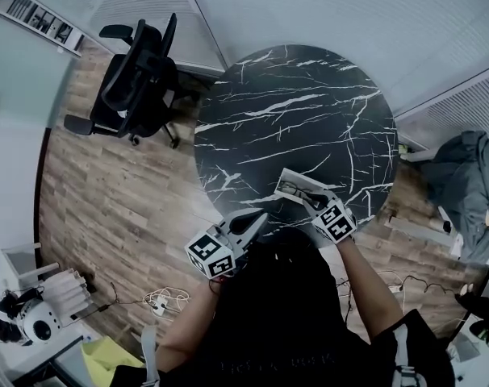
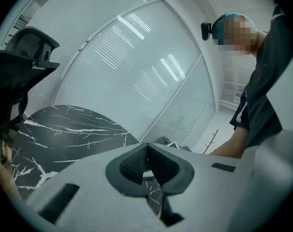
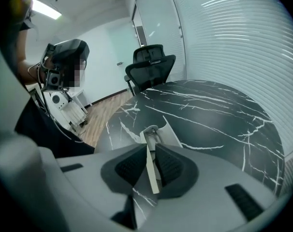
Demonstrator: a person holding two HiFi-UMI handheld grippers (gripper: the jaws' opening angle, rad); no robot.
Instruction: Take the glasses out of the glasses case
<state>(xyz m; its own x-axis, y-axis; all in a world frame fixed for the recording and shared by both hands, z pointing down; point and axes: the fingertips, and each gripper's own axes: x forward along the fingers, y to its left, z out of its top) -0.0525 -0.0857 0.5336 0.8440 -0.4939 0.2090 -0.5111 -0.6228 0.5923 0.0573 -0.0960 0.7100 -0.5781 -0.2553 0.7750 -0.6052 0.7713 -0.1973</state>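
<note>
The white glasses case (image 1: pixel 303 185) lies open near the front edge of the round black marble table (image 1: pixel 293 103), with dark glasses (image 1: pixel 295 190) showing inside it. My right gripper (image 1: pixel 314 203) is at the case's near side. In the right gripper view this gripper (image 3: pixel 150 164) is shut on a thin cream edge of the case (image 3: pixel 169 135). My left gripper (image 1: pixel 259 218) hovers just left of the case over the table's front rim. The left gripper view shows it (image 2: pixel 146 154) shut with nothing between the pads, and a corner of the case (image 2: pixel 174 144) peeks out beyond it.
A black office chair (image 1: pixel 135 79) stands on the wood floor left of the table. White cables (image 1: pixel 165 301) and white equipment (image 1: pixel 35 317) lie at the lower left. A grey cloth (image 1: pixel 470 184) is at the right. The person's torso is right against the table's front edge.
</note>
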